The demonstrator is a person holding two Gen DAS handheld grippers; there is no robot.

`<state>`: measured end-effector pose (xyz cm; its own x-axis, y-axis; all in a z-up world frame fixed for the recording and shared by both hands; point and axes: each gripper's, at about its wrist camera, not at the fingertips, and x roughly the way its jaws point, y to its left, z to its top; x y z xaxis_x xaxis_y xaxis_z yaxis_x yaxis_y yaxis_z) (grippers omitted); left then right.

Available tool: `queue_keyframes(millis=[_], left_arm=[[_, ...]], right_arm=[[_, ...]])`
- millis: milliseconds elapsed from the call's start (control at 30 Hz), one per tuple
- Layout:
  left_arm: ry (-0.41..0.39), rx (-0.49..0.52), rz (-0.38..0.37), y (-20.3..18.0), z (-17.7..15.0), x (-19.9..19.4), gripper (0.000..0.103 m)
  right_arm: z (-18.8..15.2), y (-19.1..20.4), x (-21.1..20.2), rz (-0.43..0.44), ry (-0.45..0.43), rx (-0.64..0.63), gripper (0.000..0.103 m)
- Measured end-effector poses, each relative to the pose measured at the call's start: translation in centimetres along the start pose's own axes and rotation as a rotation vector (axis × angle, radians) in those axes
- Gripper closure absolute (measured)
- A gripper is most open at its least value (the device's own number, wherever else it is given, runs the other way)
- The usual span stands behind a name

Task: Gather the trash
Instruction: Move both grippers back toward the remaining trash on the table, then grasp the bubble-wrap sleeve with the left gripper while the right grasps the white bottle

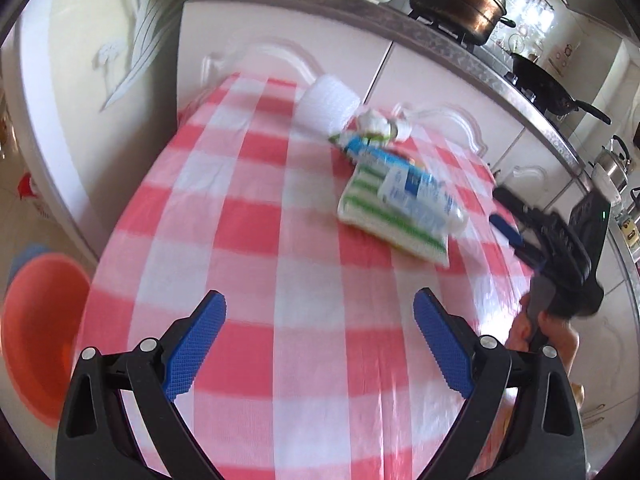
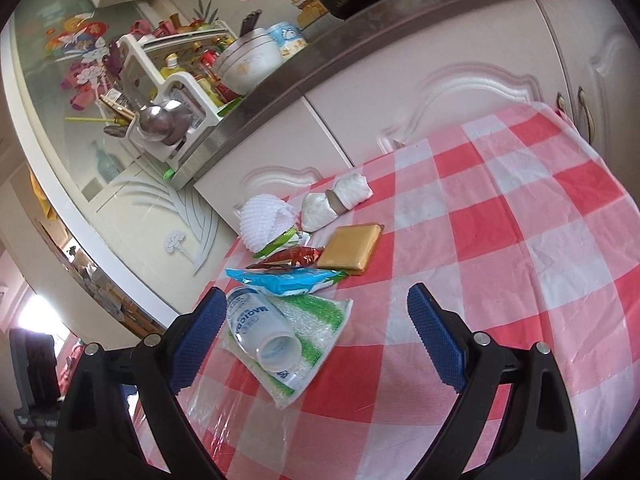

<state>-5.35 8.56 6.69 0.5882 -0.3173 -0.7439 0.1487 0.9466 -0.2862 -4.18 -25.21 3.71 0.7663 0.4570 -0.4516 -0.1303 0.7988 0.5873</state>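
Blue ribbed pads line both hand-held grippers, and each one is spread wide with nothing between its fingers. Nearest in the right wrist view, the right gripper (image 2: 316,336) hangs just above a table covered in a red and white checked plastic cloth (image 2: 500,240). Close beside its left pad lies a clear plastic bottle (image 2: 260,332) on its side, open mouth toward the camera, resting on a green and white striped packet (image 2: 316,320). Just past these sit a blue wrapper (image 2: 284,282), a red wrapper (image 2: 292,258), a green wrapper (image 2: 280,242) and a flat tan block (image 2: 352,250). Further on, near the table's far edge, are a white foam net (image 2: 262,220) and two crumpled white tissues (image 2: 336,202). In the left wrist view, the left gripper (image 1: 320,340) hovers over bare cloth, well apart from the trash pile. An orange basin (image 1: 40,336) sits on the floor to the left. Beyond the table stand white cabinets (image 1: 280,36) with a large pot (image 1: 460,0) on the counter.
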Motion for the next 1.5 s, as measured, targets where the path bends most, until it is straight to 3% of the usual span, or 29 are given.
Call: queue_keyframes(millis=[233,400,533,800,1167,1300,1500], left_arm=[[-0.107,0.06,-0.084,-1.0,8.6,3.8,0.009],[-0.157,0.253,-0.029,-3.1,13.3,8.6,0.009],[-0.185,0.383,-0.002,-4.2,15.1,11.2,0.009],[-0.131,0.459,0.017,-4.1,16.8,16.2,0.009],[-0.101,0.387,-0.024,-2.4,17.8,18.6,0.009],[-0.096,0.362,-0.024,-2.2,17.6,18.9,0.032],[-0.105,0.325,-0.022,-1.6,17.5,18.8,0.037]], right_arm=[[-0.2,0.5,0.6,0.081,0.005,-0.003,0.011],[-0.5,1.6,1.4,0.109,0.028,-0.05,0.011],[-0.7,2.8,2.2,0.135,0.048,-0.091,0.011],[-1.3,5.1,4.1,0.093,0.109,-0.208,0.011],[-1.5,5.0,5.3,0.088,0.169,-0.185,0.011],[-1.5,4.9,5.5,0.075,0.179,-0.182,0.011],[-1.5,4.9,5.7,0.075,0.185,-0.183,0.011]])
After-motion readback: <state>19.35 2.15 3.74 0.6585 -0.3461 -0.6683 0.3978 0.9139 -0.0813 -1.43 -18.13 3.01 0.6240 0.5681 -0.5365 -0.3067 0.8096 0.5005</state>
